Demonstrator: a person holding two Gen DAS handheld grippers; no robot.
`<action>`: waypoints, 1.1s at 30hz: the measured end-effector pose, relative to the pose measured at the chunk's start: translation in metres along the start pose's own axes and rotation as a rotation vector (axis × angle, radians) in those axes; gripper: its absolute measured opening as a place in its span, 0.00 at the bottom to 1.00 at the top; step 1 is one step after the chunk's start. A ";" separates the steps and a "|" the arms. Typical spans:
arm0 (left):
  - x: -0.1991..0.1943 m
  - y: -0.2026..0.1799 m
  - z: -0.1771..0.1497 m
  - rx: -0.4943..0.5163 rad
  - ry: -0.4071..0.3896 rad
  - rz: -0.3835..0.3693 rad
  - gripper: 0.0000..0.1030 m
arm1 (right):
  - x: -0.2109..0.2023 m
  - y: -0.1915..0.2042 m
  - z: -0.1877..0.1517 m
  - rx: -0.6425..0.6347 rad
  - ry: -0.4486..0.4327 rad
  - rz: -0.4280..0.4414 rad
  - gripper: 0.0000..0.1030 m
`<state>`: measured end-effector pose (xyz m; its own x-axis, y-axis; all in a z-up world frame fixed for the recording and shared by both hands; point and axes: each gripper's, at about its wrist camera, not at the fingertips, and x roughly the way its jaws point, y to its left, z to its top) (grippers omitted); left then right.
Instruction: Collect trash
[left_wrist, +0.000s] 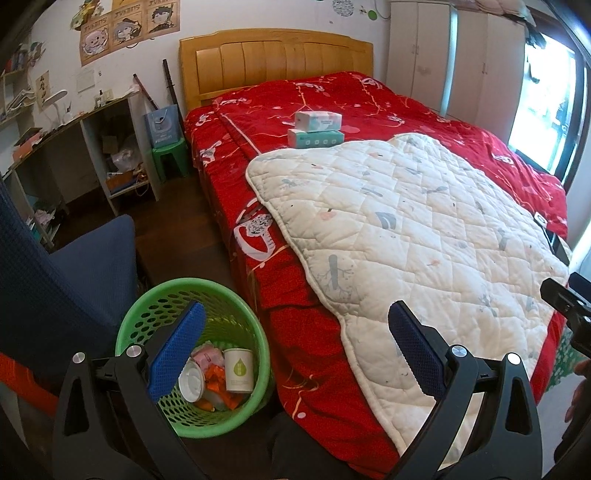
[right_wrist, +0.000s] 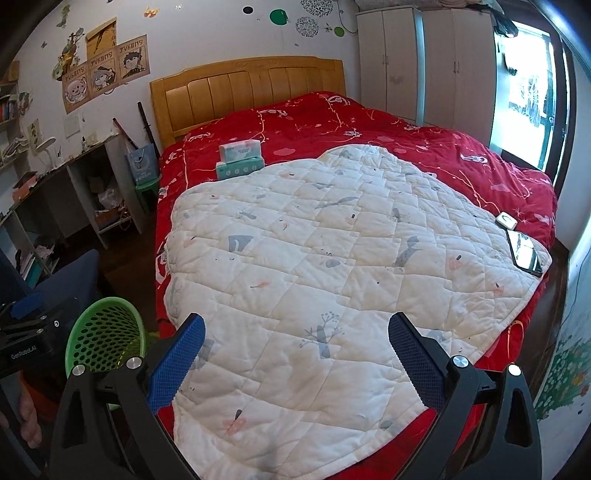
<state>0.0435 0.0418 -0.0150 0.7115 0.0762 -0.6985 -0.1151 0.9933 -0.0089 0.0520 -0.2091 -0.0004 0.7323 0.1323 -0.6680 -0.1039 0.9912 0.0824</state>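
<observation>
A green perforated trash basket (left_wrist: 147, 310) stands on the floor beside the bed. It holds a white paper cup (left_wrist: 238, 369), a white lid (left_wrist: 191, 380) and orange and pink wrappers (left_wrist: 218, 373). My left gripper (left_wrist: 295, 354) is open and empty, above the basket and the bed's edge. My right gripper (right_wrist: 295, 354) is open and empty over the white quilted blanket (right_wrist: 314, 258). The basket also shows in the right wrist view (right_wrist: 103, 332), with the left gripper's body to its left. The right gripper's body shows at the right edge of the left wrist view.
The bed has a red cover (left_wrist: 303, 99) and a wooden headboard (left_wrist: 277, 59). Two tissue packs (left_wrist: 317, 129) lie on it. A phone (right_wrist: 524, 253) and a small white device (right_wrist: 506, 220) lie near the bed's right side. A blue chair (left_wrist: 74, 266), desk shelves (left_wrist: 96, 155) and a green stool (left_wrist: 170, 157) stand at left.
</observation>
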 end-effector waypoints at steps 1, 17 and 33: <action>0.000 0.000 0.000 0.000 0.001 0.000 0.95 | 0.000 0.000 0.000 0.000 0.000 0.000 0.93; 0.001 0.003 -0.003 -0.008 0.006 0.005 0.95 | -0.002 -0.001 0.000 0.000 -0.005 -0.003 0.93; 0.004 0.001 -0.005 -0.012 0.013 0.012 0.95 | -0.001 -0.001 0.000 -0.008 -0.005 -0.006 0.93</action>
<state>0.0428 0.0424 -0.0213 0.7009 0.0871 -0.7080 -0.1317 0.9912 -0.0085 0.0517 -0.2101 0.0004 0.7366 0.1264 -0.6644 -0.1051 0.9918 0.0721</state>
